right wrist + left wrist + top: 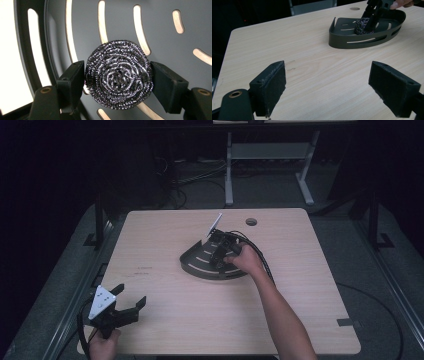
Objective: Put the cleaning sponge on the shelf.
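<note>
A steel wool scourer (pixel 118 74) lies on the slotted floor of a dark corner basket (pixel 192 262), which sits on the wooden table (pixel 165 310) a little far of its middle. The right gripper (pixel 220 254) reaches down into the basket with its jaws on either side of the scourer; the pads (pixel 74 81) sit at its edges, but whether they press it I cannot tell. The left gripper (pixel 131 302) rests at the near left corner of the table, well apart from the basket, its jaws spread wide over bare wood with nothing between them.
</note>
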The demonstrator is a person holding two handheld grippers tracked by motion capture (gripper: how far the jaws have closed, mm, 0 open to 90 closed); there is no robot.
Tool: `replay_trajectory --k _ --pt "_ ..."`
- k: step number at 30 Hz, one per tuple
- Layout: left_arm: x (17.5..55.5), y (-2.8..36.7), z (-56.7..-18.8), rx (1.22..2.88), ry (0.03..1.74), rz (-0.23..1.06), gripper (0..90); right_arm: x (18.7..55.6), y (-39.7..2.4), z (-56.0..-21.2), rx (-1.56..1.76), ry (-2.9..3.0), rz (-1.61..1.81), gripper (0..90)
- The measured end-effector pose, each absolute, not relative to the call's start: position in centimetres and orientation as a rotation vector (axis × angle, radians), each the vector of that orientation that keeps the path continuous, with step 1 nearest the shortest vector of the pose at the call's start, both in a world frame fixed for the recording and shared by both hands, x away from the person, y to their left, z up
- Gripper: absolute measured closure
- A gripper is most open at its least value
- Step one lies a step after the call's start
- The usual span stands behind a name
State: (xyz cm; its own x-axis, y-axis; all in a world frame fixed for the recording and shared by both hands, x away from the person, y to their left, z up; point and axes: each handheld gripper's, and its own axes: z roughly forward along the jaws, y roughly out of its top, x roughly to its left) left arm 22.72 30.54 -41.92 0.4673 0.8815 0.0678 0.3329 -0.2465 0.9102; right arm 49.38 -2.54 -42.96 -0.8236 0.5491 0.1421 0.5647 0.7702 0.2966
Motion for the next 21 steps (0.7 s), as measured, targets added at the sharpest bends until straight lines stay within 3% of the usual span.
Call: replay_trajectory --k 21 --pt "22.8 30.3 -42.1 1.81 1.034 0.744 13.7 48.3 -3.9 -40.7 -0.915 -2.939 -0.545 21.0"
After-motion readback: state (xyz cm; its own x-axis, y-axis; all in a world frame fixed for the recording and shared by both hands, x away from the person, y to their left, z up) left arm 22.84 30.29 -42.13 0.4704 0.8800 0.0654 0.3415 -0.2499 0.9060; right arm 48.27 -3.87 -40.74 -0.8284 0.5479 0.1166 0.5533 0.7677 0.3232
